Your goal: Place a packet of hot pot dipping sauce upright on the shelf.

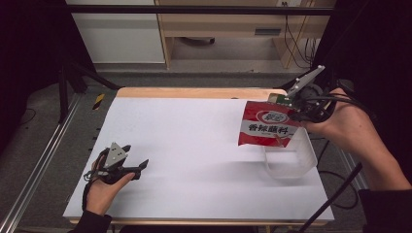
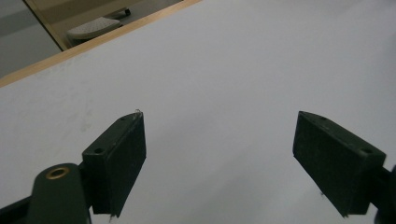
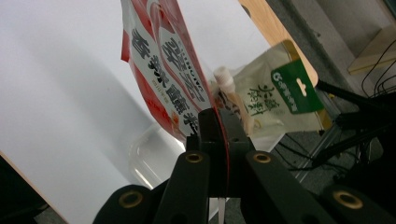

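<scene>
At the near left, the left gripper (image 1: 130, 167) rests low on the white tabletop (image 1: 194, 145), its hand palm-up, jaws spread and empty, pointing right. At the far right, the raised right gripper (image 1: 286, 104) pinches a red sauce packet (image 1: 267, 126) by its top edge; the packet hangs lengthwise downward, apparently over a clear plastic container (image 1: 290, 158).

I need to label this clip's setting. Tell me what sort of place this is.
Probably a lab or recording workspace, not a home. A table under a plain white sheet stands in a frame of metal rails, loose cables run down the back wall, and each hand holds a cabled gripper.
</scene>
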`<action>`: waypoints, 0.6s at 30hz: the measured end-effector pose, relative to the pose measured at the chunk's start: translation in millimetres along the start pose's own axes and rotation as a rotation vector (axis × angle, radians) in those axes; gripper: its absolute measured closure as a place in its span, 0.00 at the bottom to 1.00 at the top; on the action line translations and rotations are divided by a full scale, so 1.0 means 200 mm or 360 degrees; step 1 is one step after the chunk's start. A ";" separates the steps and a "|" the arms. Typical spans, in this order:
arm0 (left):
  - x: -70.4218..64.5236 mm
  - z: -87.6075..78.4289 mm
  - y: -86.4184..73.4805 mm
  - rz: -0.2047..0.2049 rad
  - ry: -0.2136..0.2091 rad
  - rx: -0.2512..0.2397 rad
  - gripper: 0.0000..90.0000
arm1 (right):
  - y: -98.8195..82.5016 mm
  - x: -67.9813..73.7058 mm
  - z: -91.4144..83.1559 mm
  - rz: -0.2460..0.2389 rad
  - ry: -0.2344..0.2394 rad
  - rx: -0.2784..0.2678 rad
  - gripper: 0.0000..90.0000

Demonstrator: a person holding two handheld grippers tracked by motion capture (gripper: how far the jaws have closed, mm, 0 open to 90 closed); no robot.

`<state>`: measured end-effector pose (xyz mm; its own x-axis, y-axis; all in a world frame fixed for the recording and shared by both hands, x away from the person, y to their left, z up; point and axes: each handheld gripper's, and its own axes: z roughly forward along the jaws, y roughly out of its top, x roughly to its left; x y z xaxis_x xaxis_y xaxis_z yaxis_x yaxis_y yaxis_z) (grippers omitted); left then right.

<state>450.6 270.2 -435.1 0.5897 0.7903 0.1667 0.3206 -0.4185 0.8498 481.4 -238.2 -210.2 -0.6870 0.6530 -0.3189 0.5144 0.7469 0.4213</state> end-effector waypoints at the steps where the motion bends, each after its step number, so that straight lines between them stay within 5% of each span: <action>1: 0.00 0.00 0.00 0.0003 -0.0003 0.0003 0.19 | -0.01 -0.01 0.01 0.0011 -0.0002 0.0007 1.00; 18: 0.00 0.00 0.00 -0.0001 -0.0016 0.0005 0.19 | -0.20 -0.11 0.02 0.0160 -0.0016 0.0048 1.00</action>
<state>450.8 269.0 -435.6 0.5967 0.7861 0.1610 0.3235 -0.4193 0.8483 477.5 -281.3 -224.2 -0.6260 0.7258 -0.2851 0.5957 0.6811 0.4258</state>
